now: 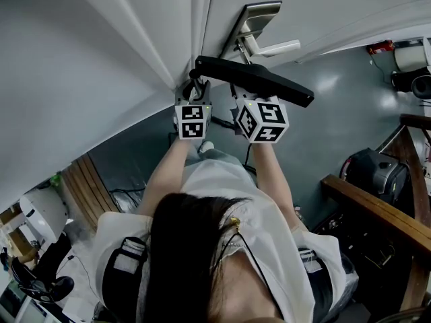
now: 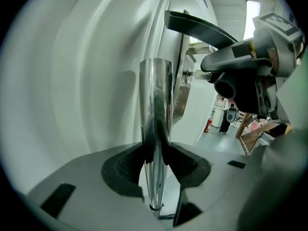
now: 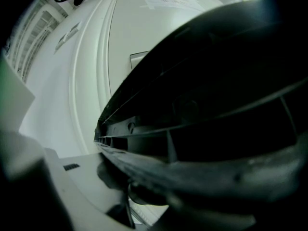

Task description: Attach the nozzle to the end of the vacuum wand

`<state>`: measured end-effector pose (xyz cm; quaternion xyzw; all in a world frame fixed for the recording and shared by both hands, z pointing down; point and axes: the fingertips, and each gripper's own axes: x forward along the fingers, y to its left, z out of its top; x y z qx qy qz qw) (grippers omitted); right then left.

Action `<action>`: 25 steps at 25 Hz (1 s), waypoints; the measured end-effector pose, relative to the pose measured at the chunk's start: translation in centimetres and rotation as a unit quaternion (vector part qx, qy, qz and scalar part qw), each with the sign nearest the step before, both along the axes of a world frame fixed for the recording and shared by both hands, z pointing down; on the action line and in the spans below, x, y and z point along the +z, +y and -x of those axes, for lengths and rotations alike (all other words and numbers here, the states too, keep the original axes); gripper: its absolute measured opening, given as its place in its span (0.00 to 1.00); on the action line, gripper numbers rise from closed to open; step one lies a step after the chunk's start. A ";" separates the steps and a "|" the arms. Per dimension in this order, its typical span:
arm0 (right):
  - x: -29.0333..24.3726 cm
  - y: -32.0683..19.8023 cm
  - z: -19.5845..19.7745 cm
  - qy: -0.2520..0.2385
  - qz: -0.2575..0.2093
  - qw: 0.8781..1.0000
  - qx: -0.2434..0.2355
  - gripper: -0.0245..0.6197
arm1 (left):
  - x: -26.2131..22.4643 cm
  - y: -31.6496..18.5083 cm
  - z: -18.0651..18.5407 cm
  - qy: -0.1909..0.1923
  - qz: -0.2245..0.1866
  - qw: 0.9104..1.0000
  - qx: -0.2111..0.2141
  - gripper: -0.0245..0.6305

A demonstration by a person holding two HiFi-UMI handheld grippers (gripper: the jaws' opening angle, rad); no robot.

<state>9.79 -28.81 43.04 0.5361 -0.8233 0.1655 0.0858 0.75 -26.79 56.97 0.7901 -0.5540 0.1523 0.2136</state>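
In the left gripper view a chrome vacuum wand [image 2: 155, 105] stands upright between the dark pads of my left gripper [image 2: 155, 153], which press on it from both sides. The black nozzle [image 1: 259, 79] is a long flat floor head, held level in front of the door by my right gripper [image 1: 239, 94]. Its round neck socket [image 2: 227, 86] hangs to the right of the wand's top, apart from it. In the right gripper view the nozzle's ribbed underside [image 3: 202, 105] fills the picture and hides most of my right gripper [image 3: 137, 179]. My left gripper [image 1: 196, 87] sits just left of the right one.
A white door [image 1: 101, 46] rises close ahead, with its metal handle [image 1: 269, 46] just beyond the nozzle. A wooden rail [image 1: 377, 214] and a black case [image 1: 374, 170] stand at the right on the grey floor. A red extinguisher [image 1: 380, 46] is far right.
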 end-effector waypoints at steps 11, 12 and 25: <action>-2.5 0.6 -0.7 -0.031 -0.041 0.999 -0.014 0.33 | -1.4 2.2 -4.5 -0.017 -0.029 0.997 0.072 0.27; -2.8 0.7 -0.6 -0.036 -0.047 0.998 -0.021 0.33 | -1.4 2.4 -5.0 -0.018 -0.031 0.996 0.080 0.27; -4.5 2.3 -1.1 -0.134 -0.036 0.988 -0.068 0.33 | -3.1 5.1 -9.7 -0.034 -0.052 0.987 0.147 0.27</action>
